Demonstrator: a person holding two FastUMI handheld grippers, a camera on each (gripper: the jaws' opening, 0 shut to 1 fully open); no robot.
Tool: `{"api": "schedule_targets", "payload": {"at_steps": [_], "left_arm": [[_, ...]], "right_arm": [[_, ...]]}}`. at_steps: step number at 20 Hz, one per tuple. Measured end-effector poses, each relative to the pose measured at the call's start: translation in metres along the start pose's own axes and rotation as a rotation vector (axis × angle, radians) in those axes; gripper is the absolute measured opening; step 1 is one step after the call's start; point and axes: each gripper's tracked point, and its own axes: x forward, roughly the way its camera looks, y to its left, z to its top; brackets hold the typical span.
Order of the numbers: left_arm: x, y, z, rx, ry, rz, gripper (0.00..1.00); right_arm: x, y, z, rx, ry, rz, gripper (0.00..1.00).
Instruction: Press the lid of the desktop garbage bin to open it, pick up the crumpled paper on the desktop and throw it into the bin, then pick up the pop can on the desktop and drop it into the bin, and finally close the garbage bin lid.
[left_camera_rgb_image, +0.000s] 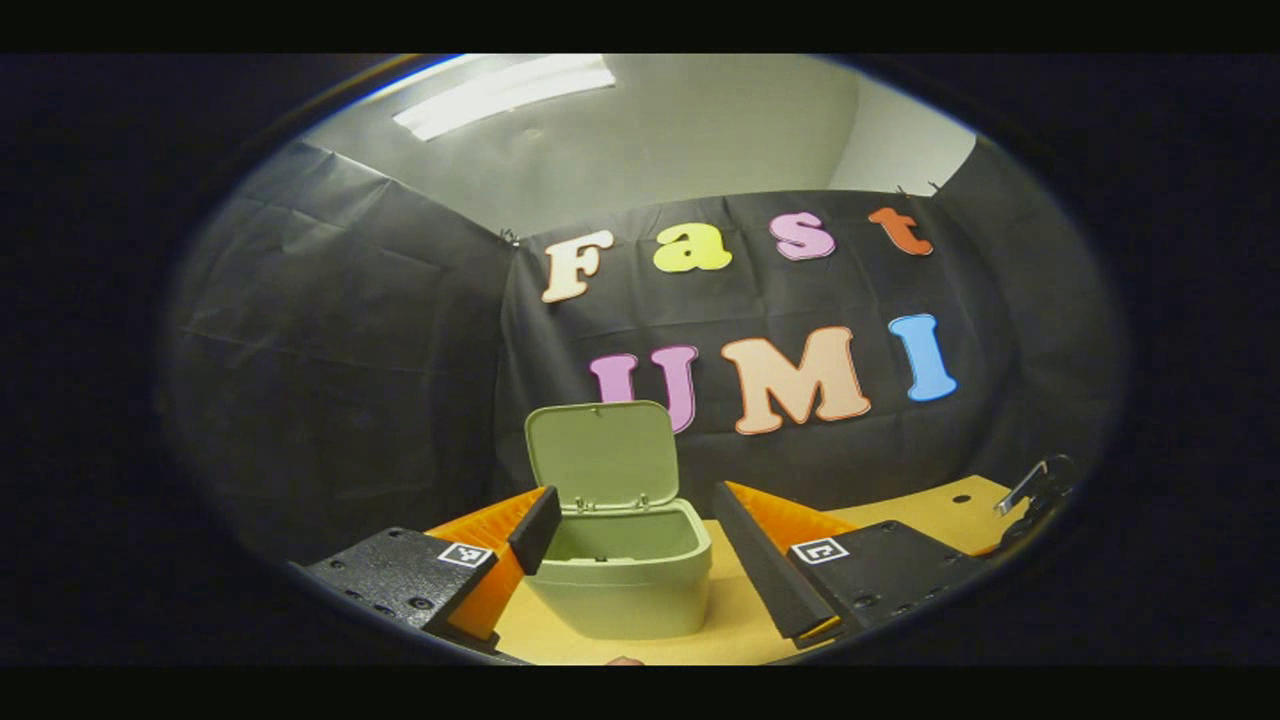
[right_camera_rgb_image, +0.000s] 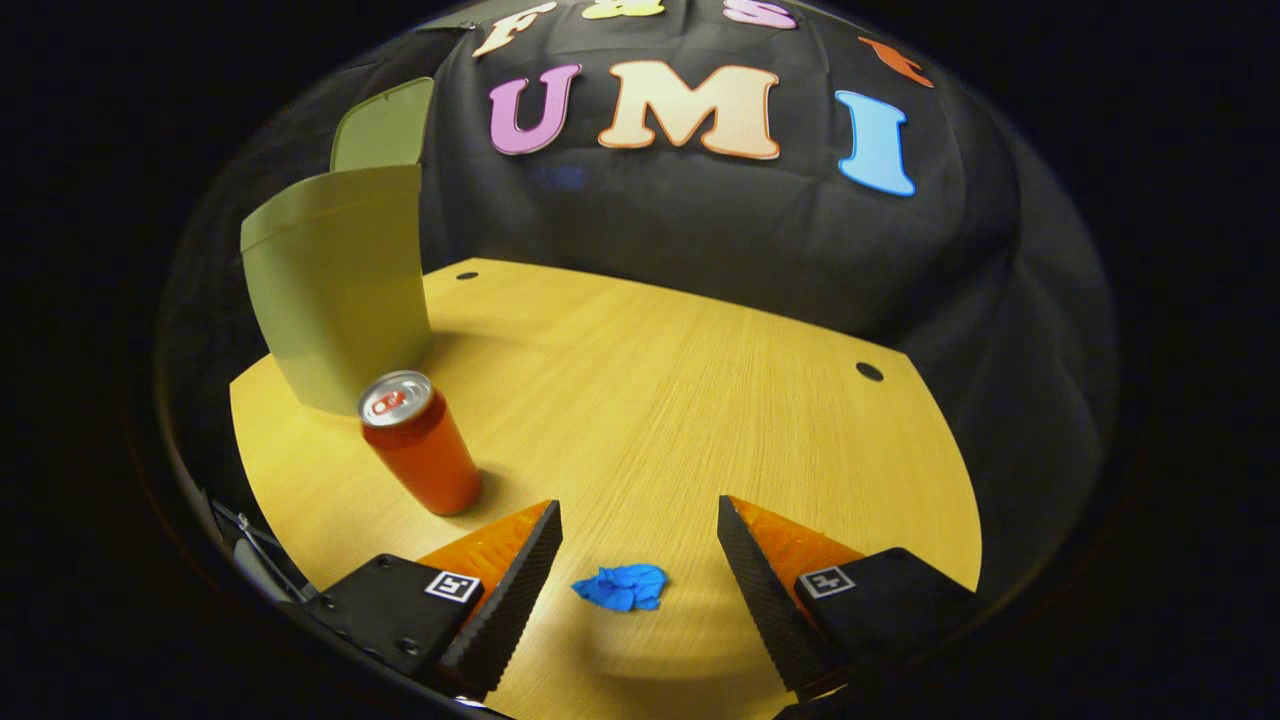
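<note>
Pale green plastic desktop bin (left_camera_rgb_image: 620, 575) stands with lid (left_camera_rgb_image: 603, 455) raised.
Right gripper (right_camera_rgb_image: 640, 565), jaws spread, frames crumpled blue paper (right_camera_rgb_image: 622, 587); red aluminium can (right_camera_rgb_image: 420, 455) upright at ten o'clock. Left gripper (left_camera_rgb_image: 630, 545) open.

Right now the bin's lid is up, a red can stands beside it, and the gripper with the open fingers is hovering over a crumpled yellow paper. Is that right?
Nearly. The crumpled paper is blue, not yellow; the right gripper view shows it on the desktop between the right gripper's open fingers. The rest holds: the bin's lid is up, and the red can stands beside the bin.
</note>
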Motion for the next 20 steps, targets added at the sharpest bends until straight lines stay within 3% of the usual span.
{"api": "schedule_targets", "payload": {"at_steps": [9, 11, 12, 13, 14, 15, 20], "left_arm": [[-0.007, 0.023, -0.004, 0.028, 0.029, 0.053, 0.95], [-0.009, 0.025, -0.004, 0.031, 0.030, 0.054, 0.99], [-0.010, 0.027, -0.005, 0.033, 0.030, 0.055, 0.95], [-0.010, 0.028, -0.005, 0.033, 0.030, 0.056, 0.99], [-0.011, 0.029, -0.007, 0.031, 0.033, 0.054, 0.99], [-0.011, 0.030, -0.007, 0.028, 0.037, 0.053, 0.95], [-0.007, 0.038, -0.011, 0.034, 0.033, 0.044, 0.99]], "right_arm": [[0.022, 0.010, -0.055, 0.013, 0.183, 0.025, 0.96], [0.021, 0.010, -0.063, 0.037, 0.216, 0.023, 0.61], [0.021, 0.012, -0.058, 0.057, 0.210, 0.031, 0.43], [0.021, 0.011, -0.054, 0.075, 0.188, 0.027, 0.35], [0.019, 0.012, -0.054, 0.076, 0.209, 0.032, 0.12], [0.017, 0.013, -0.055, 0.079, 0.213, 0.035, 0.14], [-0.002, 0.021, 0.003, 0.103, 0.059, 0.052, 0.14]]}}
